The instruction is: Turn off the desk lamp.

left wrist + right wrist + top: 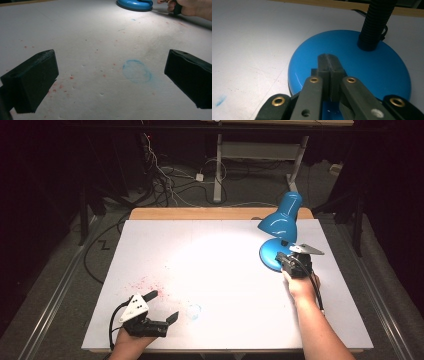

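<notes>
A lit blue desk lamp stands at the table's right, its shade tilted down over a round blue base. My right gripper is over the near side of that base, its jaws shut against each other with nothing visible between them; the tips rest on or just above the blue surface. The black ribbed neck rises from the base's far side. My left gripper lies at the near left, wide open over the bare white board, holding nothing.
A white board covers the wooden table. A faint blue ring mark and red specks stain it near the left gripper. Cables and another desk's legs stand on the floor beyond.
</notes>
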